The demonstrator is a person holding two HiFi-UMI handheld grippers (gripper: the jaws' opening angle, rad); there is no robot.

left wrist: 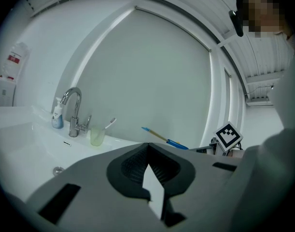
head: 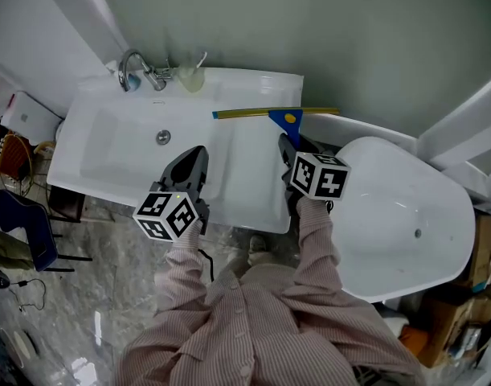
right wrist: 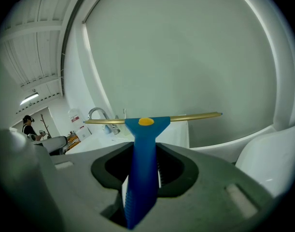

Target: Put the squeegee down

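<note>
The squeegee [head: 284,117] has a blue handle and a long yellow blade, and it hangs just over the back of the white washstand counter [head: 253,179], blade across. My right gripper [head: 288,146] is shut on its handle from the near side. In the right gripper view the blue handle [right wrist: 143,149] runs up between the jaws to the blade. My left gripper [head: 194,156] hovers over the counter beside the sink basin [head: 116,147], shut and holding nothing. In the left gripper view its jaws [left wrist: 147,146] meet at the tip, and the squeegee [left wrist: 161,138] shows beyond them.
A chrome faucet [head: 137,72] and a cup with a toothbrush [head: 191,77] stand at the back of the basin. A white bathtub [head: 406,223] lies to the right of the washstand. A grey wall rises behind both. Clutter and a chair [head: 24,223] stand on the floor at left.
</note>
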